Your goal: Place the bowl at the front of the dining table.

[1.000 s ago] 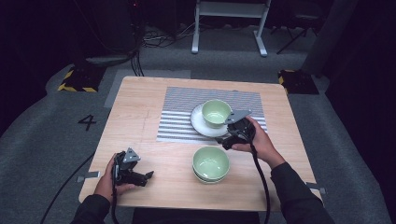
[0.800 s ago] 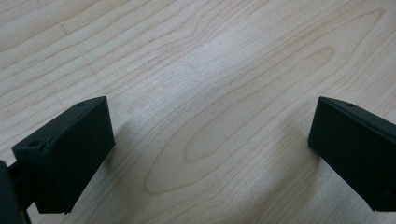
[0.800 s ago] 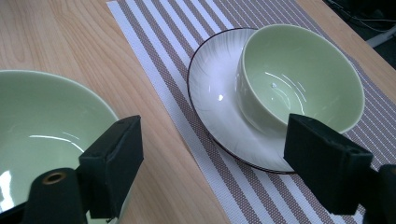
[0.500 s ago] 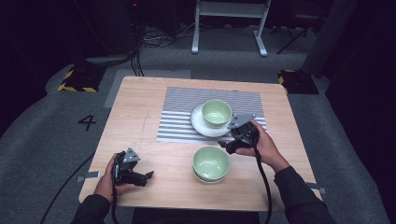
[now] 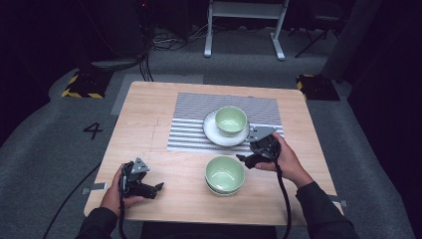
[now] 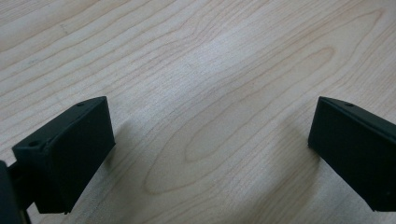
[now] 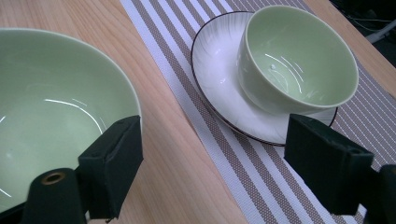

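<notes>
A pale green bowl (image 5: 231, 120) (image 7: 299, 56) stands on a white plate (image 5: 215, 132) (image 7: 219, 70) laid on a striped placemat (image 5: 189, 119) (image 7: 261, 172). Nearer the front edge sit two stacked green bowls (image 5: 225, 174) (image 7: 51, 116). My right gripper (image 5: 245, 159) (image 7: 215, 158) hovers open just right of that stack, below the plate, its jaws wide apart with nothing between them. My left gripper (image 5: 158, 187) (image 6: 210, 149) rests open on bare wood at the front left, also holding nothing.
The wooden table (image 5: 144, 124) has bare wood to the left of the placemat. Beyond the far edge stand a white metal frame (image 5: 244, 30) and cables on the grey floor. A "4" (image 5: 93, 130) is marked on the floor to the left.
The right gripper has drawn back from the bowl on the plate toward the front, ending beside the stacked bowls. The left gripper has stayed put.
</notes>
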